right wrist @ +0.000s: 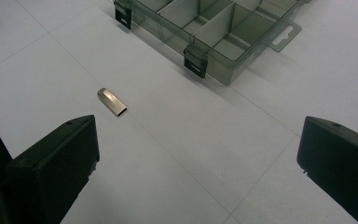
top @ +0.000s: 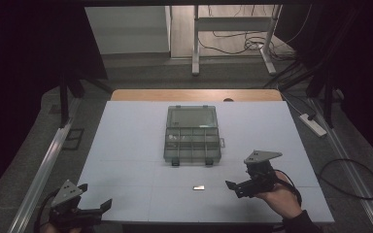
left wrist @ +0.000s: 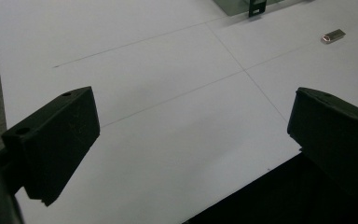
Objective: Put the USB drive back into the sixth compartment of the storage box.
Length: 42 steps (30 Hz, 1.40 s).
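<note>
We hold both grippers with jaws apart and empty; the small metal USB stick lies flat on the white table, just left of our right gripper, nearer it than the left gripper. Its long axis runs roughly across the table, near side of the open compartment box. The right gripper view shows the stick's rounded end pointing away from the box's latches, which the high view leaves too small to tell.

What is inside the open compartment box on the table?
The compartment box lies open, lid back. One far-left compartment holds a few small pale items, too small to identify. The other compartments look empty, though the tinted dividers hide some corners. The metal USB stick lies outside, nearer the person.
</note>
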### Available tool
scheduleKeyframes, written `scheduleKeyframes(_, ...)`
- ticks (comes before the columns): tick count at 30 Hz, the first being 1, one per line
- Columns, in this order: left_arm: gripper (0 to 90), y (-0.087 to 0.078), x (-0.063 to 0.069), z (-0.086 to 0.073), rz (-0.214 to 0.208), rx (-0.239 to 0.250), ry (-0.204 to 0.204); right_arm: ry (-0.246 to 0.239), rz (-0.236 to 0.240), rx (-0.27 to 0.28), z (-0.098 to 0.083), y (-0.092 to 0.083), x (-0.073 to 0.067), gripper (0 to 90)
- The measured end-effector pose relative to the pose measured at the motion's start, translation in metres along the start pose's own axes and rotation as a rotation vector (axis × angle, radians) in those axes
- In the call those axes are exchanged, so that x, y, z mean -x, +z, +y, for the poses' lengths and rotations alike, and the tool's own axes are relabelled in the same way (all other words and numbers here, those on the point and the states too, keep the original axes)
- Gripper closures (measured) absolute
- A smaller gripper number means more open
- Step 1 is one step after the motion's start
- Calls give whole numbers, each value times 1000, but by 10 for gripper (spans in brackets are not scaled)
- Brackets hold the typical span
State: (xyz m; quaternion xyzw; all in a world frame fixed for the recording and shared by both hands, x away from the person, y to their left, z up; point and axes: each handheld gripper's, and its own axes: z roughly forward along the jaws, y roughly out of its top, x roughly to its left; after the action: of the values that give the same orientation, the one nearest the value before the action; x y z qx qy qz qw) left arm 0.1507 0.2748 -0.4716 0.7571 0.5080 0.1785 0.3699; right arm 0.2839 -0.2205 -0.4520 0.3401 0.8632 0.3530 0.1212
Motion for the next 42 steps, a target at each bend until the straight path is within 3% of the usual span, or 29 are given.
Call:
scheduleKeyframes(13,22,0,0,0,1,-3,1,-17,57,-39,8,15,-2,0)
scheduleKeyframes(27,22,0,0,0,1,-4,3,-46,55,-83,20,34,-14,0)
scheduleKeyframes(42,22,1,0,0,-1,-4,7,-116,63,-165,30,54,-32,0)
